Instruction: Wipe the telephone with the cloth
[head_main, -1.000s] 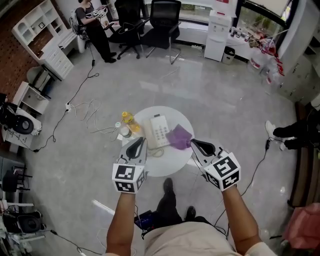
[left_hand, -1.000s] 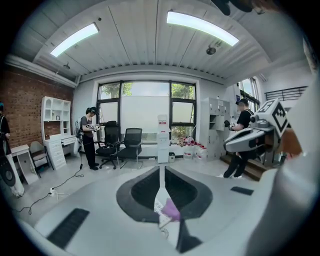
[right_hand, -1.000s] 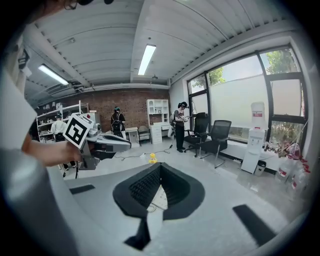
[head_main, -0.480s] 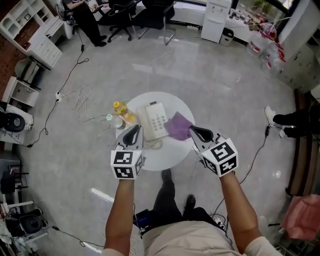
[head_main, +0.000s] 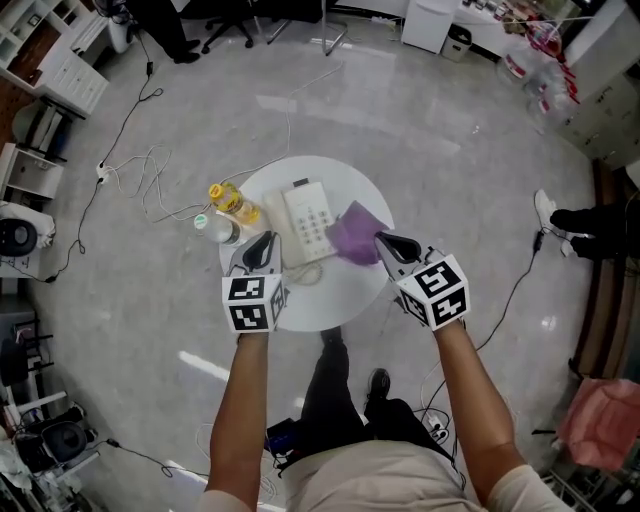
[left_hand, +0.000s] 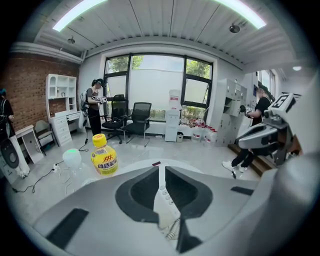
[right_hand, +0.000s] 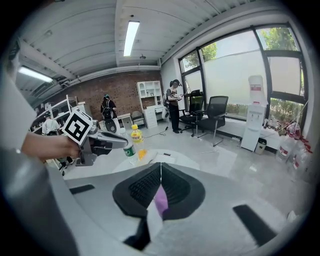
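Telephone, white with a keypad, lies flat near the middle of a round white table, its coiled cord curled at the near end. One purple cloth lies crumpled just beside its right edge; whether the two touch cannot be told. Two bottles stand at the table's left edge, a yellow bottle farther off and a clear bottle with a green cap nearer, both close to the telephone's left side but apart from it. The left gripper hangs over the table by the telephone's near left corner, between it and the clear bottle; its jaws are drawn in to a thin slit with nothing gripped, and the keypad shows through that slit in the left gripper view. The right gripper hangs at the cloth's right edge with its jaws pressed together and empty, a strip of purple showing just past them in the right gripper view. Nothing lies on top of the telephone or the cloth. On the grey floor to the left a loose cable trails, and a shoe shows at the right. By the windows stand two office chairs, one water dispenser, and two people in the right gripper view.
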